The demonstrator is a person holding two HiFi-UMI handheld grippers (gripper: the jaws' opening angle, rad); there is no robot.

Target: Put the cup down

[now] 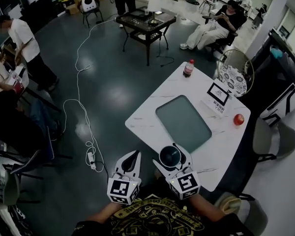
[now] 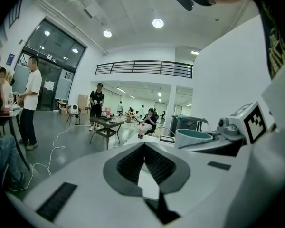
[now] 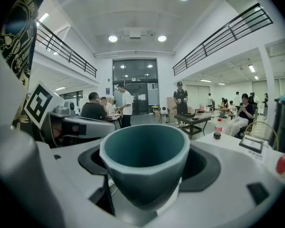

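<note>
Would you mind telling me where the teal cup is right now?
In the head view the cup is bottom centre, held upright in the right gripper, at the near edge of the white table, just short of the grey mat.

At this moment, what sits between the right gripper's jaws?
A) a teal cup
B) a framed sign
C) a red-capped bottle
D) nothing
A: the right gripper view shows the teal cup upright between the jaws of the right gripper, which close on its sides.

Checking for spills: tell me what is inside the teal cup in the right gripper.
The round teal cup shows only bare inner wall; its near rim covers the bottom, which looks dark from the head view.
</note>
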